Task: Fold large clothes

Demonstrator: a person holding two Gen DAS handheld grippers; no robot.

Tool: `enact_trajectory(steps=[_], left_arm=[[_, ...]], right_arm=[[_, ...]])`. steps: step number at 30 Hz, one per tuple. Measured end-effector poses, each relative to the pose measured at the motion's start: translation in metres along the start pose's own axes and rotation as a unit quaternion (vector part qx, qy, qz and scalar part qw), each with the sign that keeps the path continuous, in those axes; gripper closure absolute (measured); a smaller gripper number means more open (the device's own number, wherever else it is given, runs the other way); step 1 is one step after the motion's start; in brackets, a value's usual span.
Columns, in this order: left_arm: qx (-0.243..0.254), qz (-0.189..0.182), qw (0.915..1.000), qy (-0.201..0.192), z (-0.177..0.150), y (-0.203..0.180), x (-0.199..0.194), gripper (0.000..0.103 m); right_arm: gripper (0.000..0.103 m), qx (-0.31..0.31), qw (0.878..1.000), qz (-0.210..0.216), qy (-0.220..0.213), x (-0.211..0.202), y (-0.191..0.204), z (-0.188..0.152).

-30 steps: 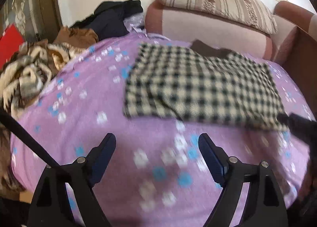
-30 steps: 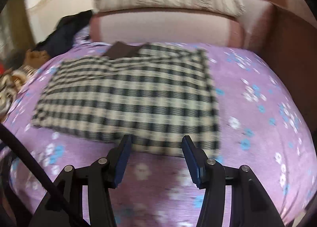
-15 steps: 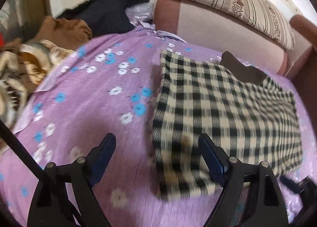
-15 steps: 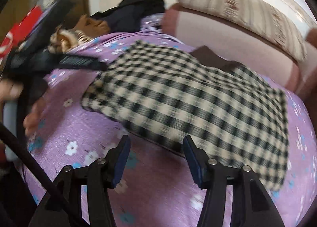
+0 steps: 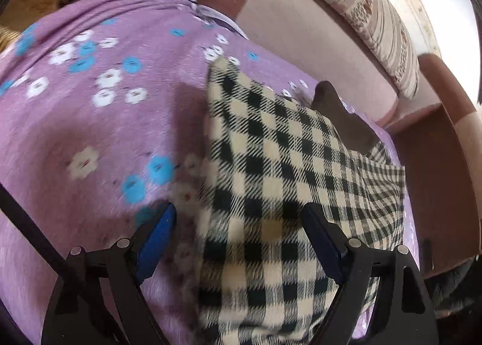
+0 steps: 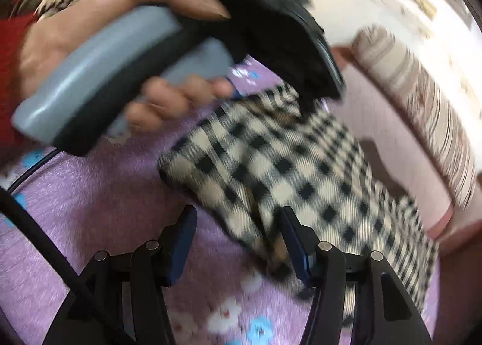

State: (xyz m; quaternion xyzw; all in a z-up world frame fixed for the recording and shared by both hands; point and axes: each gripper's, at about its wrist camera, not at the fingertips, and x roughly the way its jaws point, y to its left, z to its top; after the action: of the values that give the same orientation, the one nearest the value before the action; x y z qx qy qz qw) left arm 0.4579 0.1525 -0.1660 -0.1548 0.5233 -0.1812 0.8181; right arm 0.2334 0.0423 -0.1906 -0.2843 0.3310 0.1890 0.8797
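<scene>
Garment (image 5: 286, 194) — checked, folded — lies on purple sheet (image 5: 105, 122).

Open purple sheet (image 5: 90, 134) left of the checked garment (image 5: 286, 179); sofa back (image 5: 316, 44) blocks beyond.

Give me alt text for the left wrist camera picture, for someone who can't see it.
A folded black-and-cream checked garment lies on a purple flowered sheet, its near edge between the open jaws of the left gripper. Behind it are a pink sofa back and a striped cushion.
</scene>
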Motion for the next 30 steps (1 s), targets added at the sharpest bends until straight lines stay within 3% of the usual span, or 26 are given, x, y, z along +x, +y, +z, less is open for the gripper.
enact_trajectory(steps=[5,10,12,13,15,17,25,30], left_arm=[[0.039,-0.011,0.9986,0.032,0.022,-0.009,0.020,0.015],[0.036,-0.018,0.9980,0.049,0.036,-0.015,0.033,0.010],[0.026,-0.018,0.9985,0.046,0.036,-0.016,0.034,0.010],[0.020,-0.018,0.9987,0.043,0.036,-0.016,0.033,0.015],[0.008,-0.013,0.9987,0.049,0.036,-0.015,0.032,0.067],[-0.001,0.003,0.9985,0.054,0.038,-0.016,0.029,0.085],[0.028,0.059,0.9976,0.025,0.044,-0.069,-0.004,0.091],[0.058,0.064,0.9962,0.013,0.049,-0.121,-0.017,0.091]], right_arm=[[0.042,-0.009,1.000,0.006,-0.004,0.015,0.005,0.015],[0.044,0.000,1.000,0.022,-0.001,0.028,0.002,0.023],[0.065,0.002,0.999,0.041,0.000,0.031,0.000,0.024],[0.072,-0.003,0.999,0.050,0.000,0.032,0.002,0.026],[0.089,-0.021,0.999,0.042,-0.005,0.030,0.010,0.028],[0.094,-0.020,0.999,0.034,-0.013,0.028,0.012,0.029],[0.098,0.082,0.994,0.044,-0.060,-0.004,-0.037,0.023],[0.099,0.134,0.987,0.030,-0.088,-0.038,-0.069,0.004]])
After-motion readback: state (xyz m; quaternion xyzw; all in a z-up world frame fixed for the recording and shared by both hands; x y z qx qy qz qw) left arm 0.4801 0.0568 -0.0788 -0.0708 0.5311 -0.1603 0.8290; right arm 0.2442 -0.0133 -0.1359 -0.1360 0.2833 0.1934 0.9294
